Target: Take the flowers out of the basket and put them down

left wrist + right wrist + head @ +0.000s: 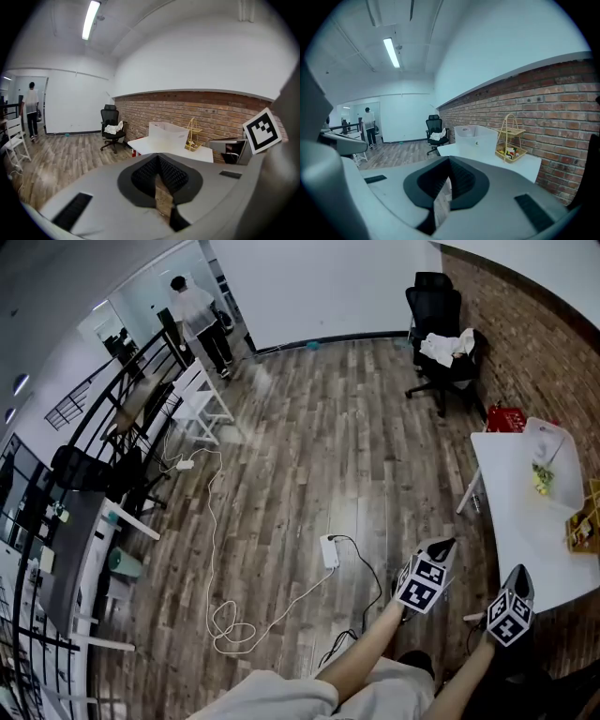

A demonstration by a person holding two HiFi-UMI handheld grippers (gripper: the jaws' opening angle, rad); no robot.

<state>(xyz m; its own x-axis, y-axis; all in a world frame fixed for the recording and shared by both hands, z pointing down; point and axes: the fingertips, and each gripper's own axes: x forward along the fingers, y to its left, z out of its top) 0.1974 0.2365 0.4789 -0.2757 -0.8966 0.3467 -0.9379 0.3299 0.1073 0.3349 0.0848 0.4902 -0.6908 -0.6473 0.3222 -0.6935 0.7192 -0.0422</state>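
Note:
A yellow wire basket stands on the white table against the brick wall, with small colourful things in its lower tray. The head view shows it at the right edge, and it also appears in the left gripper view. Both grippers are held in the air short of the table, well away from the basket. My left gripper is shut with nothing in it, as is my right gripper. In the head view the left gripper and the right gripper point at the table's near end.
A translucent white box with something yellow-green inside stands on the table before the basket. A black office chair with white cloth stands by the brick wall, near a red crate. A power strip and cables lie on the wood floor. A person stands far off.

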